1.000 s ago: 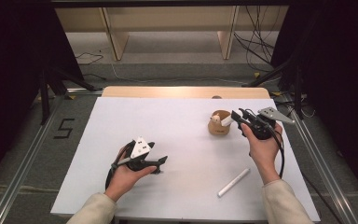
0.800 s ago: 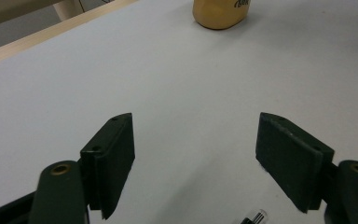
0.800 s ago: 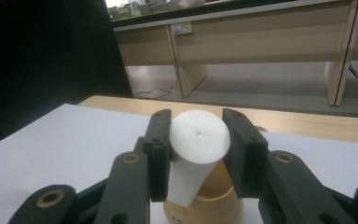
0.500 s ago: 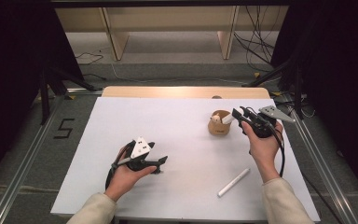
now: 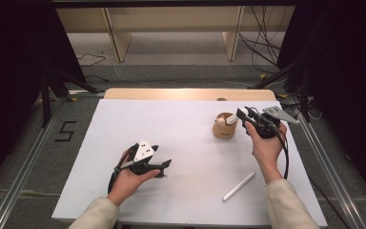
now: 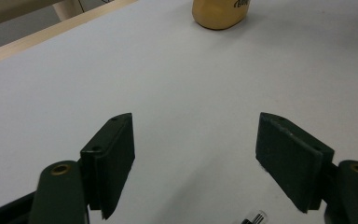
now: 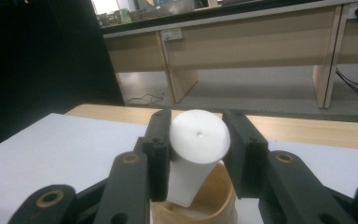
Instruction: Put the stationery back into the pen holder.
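Note:
A tan wooden cup (image 5: 223,131) stands on the right half of the white table top (image 5: 181,124). A white cylinder (image 5: 226,119) leans out of the cup, its lower end inside. My right gripper (image 5: 240,117) is shut on the cylinder's upper part. In the right gripper view the pads (image 7: 161,154) press both sides of the cylinder (image 7: 198,137) above the cup (image 7: 214,203). My left gripper (image 5: 164,168) rests low at the front left, open with nothing between its jaws. The left gripper view has the open left gripper (image 6: 196,158) over bare table, with the cup (image 6: 219,14) far ahead.
A second white stick (image 5: 238,186) lies flat on the table near the front right, beside the right forearm. A wooden strip (image 5: 190,94) runs along the table's far edge. Metal rails flank the table, and desk legs and cables stand beyond it.

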The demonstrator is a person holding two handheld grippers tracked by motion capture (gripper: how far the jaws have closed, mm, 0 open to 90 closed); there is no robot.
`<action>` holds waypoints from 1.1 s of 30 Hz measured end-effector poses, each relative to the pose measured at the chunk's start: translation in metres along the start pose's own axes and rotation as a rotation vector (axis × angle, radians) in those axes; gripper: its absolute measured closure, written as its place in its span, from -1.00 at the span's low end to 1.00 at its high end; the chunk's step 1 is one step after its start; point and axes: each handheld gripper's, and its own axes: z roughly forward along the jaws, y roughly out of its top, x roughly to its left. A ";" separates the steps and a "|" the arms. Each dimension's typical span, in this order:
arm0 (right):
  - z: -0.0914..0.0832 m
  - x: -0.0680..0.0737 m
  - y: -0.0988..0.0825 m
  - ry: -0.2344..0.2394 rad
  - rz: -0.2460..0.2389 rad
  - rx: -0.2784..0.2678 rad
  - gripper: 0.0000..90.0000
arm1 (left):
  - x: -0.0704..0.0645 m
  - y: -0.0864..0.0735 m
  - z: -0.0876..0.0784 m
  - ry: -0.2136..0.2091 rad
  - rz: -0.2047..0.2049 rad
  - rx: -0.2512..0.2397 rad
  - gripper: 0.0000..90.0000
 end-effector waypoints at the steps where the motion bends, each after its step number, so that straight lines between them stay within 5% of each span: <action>1: 0.001 0.000 0.000 -0.002 0.000 -0.001 0.44 | 0.000 0.000 0.000 0.000 0.000 0.000 -0.37; 20: 0.012 -0.003 -0.009 -0.039 -0.019 0.039 0.40 | 0.000 0.000 0.000 0.002 -0.003 -0.003 -0.37; 33: 0.009 -0.004 -0.014 -0.065 -0.028 0.069 -0.02 | 0.001 0.000 -0.001 0.003 -0.005 -0.005 -0.37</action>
